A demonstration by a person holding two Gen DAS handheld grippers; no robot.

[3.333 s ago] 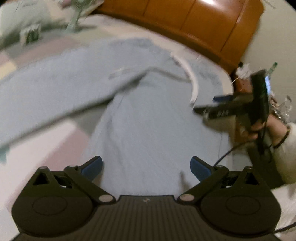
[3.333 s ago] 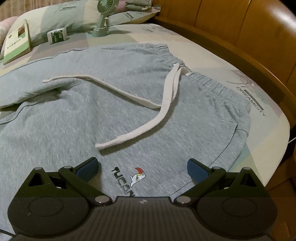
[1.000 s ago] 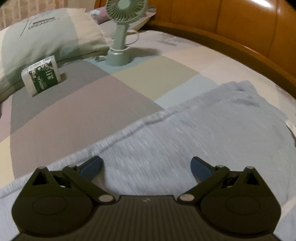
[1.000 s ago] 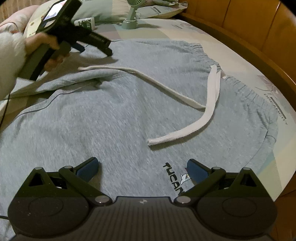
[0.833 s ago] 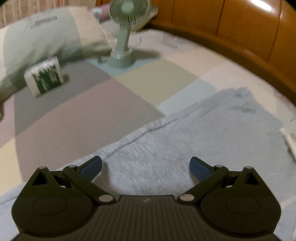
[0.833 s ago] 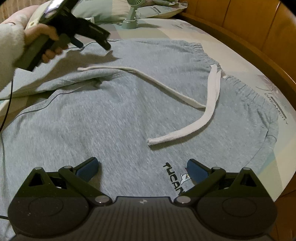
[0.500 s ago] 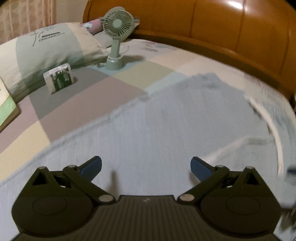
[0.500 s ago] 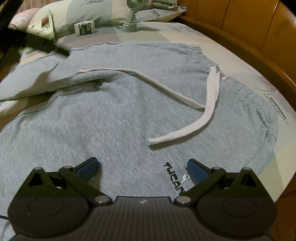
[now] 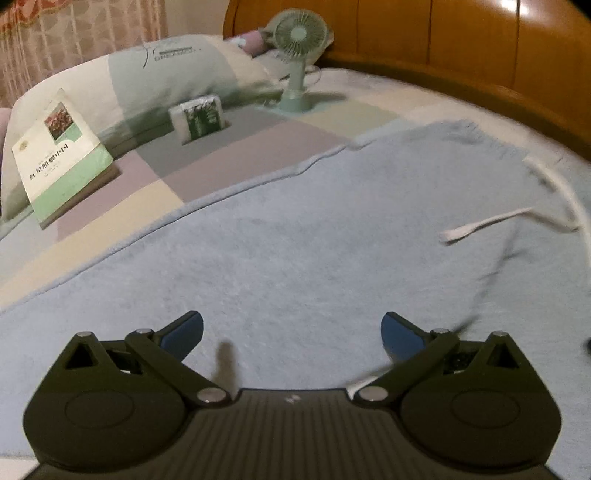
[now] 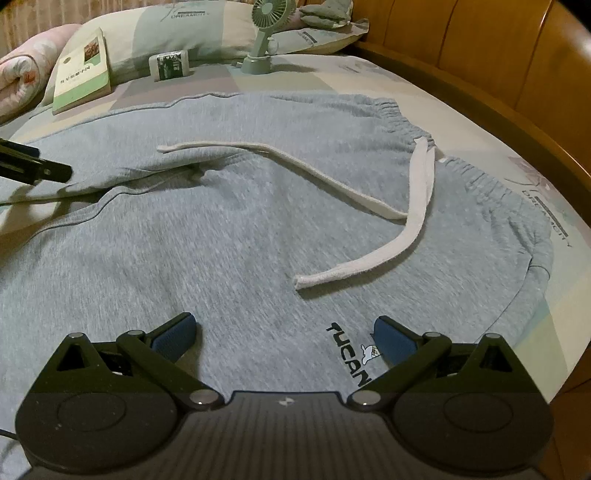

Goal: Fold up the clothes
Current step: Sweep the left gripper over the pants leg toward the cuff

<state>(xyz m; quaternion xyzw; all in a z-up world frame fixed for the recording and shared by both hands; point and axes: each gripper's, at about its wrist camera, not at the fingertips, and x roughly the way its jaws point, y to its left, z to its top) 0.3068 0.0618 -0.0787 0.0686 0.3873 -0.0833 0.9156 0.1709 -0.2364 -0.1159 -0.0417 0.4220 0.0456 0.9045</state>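
Grey sweatpants (image 10: 229, 229) printed "TUCAN" flat on "DREAMCITY" bedsheet (image 10: 546, 206); my left gripper (image 9: 291, 334) and right gripper (image 10: 284, 334) both released, empty.

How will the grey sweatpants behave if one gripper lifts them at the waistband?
The grey sweatpants will probably sag: the knit lies limp, creased at the elastic waistband. The white drawstring lies loose on top and would likely dangle. They seem thick, so fairly heavy.

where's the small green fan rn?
The fan stands upright on the bedsheet at the top centre of the right wrist view, beyond the grey sweatpants, in front of the pillows, right of the small packet.
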